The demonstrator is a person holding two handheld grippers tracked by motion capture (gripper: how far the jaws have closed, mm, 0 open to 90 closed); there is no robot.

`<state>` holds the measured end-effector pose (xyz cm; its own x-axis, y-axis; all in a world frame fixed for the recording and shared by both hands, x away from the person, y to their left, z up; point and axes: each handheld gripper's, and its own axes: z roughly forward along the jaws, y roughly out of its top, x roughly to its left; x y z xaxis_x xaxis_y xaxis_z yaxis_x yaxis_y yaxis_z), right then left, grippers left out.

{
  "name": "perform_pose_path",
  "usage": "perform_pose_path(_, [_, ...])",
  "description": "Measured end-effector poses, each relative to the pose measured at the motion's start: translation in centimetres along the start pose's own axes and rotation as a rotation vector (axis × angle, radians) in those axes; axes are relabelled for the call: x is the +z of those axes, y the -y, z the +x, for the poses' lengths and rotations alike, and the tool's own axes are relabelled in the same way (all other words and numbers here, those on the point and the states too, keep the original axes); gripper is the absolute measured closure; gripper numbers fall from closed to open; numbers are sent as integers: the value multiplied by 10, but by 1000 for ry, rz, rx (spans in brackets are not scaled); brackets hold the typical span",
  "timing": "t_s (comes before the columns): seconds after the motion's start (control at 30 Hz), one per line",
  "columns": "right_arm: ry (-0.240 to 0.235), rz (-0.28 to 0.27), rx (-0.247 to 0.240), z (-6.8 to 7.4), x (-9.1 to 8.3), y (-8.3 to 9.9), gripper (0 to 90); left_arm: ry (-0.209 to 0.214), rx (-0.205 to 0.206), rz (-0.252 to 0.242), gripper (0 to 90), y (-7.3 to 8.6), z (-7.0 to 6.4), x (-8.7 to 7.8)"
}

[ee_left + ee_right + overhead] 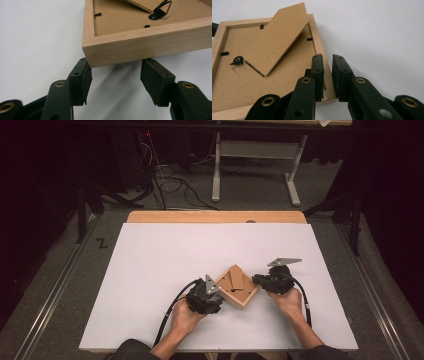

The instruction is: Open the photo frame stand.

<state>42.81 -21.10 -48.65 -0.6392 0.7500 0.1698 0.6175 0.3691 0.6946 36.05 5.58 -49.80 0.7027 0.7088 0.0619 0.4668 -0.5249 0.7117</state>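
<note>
At lower centre of the white table [150, 270], a square light-wood picture frame [236, 288] lies face-down — right gripper [327, 75] pinching its rim, left gripper [113, 82] wide open beside it; backing still fitted.

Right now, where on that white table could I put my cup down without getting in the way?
The far half of the white table is bare, as are the left and right margins. Crowded: the near middle, where the wooden frame sits between the left hand-held gripper and right hand-held gripper.
</note>
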Motion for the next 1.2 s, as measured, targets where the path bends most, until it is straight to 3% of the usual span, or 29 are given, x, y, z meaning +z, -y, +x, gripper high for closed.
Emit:
perform_pose_path(0.37, [-5,7,-11,1,0,0,812,36,-22,-65,436,-3,0,-10])
perform_pose_path(0.67, [-57,25,-40,9,5,-1,838,58,-10,-136,451,-8,-4,-22])
perform_pose_path(1.0, [-104,41,-46,13,8,-3,847,76,-6,-165,449,-10,-5,-28])
perform_pose_path(1.2, [-129,56,-41,12,7,-3,841,78,19,-165,438,-13,-8,-31])
